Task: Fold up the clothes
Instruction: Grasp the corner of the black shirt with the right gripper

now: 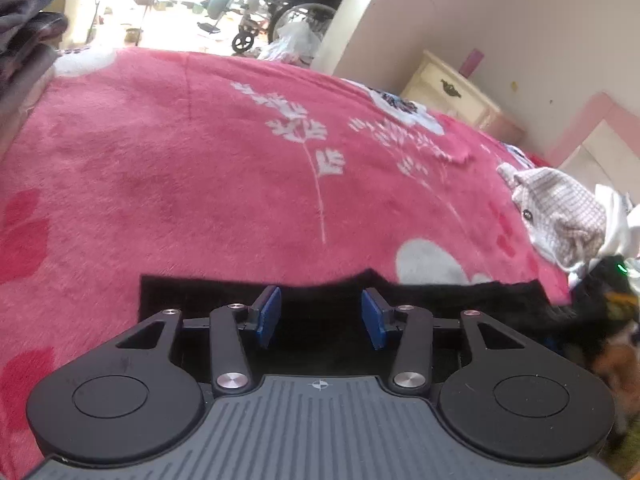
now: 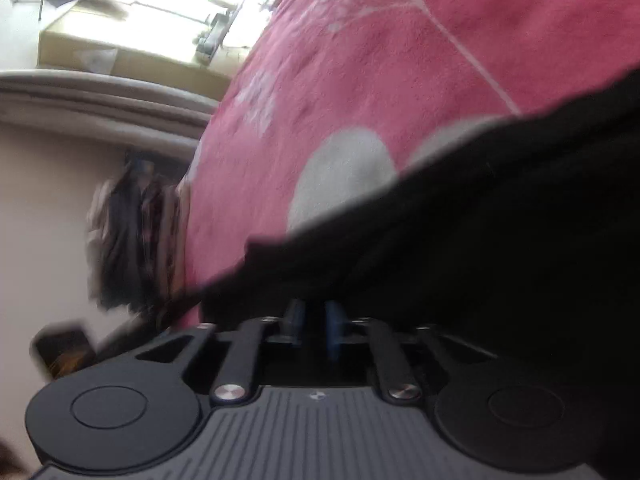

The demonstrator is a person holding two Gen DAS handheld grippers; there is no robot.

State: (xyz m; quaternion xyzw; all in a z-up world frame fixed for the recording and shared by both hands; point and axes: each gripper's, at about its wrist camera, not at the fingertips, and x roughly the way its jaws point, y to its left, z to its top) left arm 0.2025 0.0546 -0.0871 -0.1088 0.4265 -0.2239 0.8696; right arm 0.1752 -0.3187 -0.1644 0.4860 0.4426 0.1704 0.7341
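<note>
A black garment lies flat near the front edge of a pink floral blanket on a bed. My left gripper hovers over the garment's far edge, open, its blue pads wide apart with only the cloth below them. In the right wrist view the same black garment drapes across the right half of the picture over the pink blanket. My right gripper has its blue pads almost together, and the tips are buried under a fold of the black cloth.
A heap of clothes with a checked shirt sits at the bed's right side. A cream nightstand and a wheelchair stand beyond the bed. Dark clothes hang by the wall near cardboard boxes.
</note>
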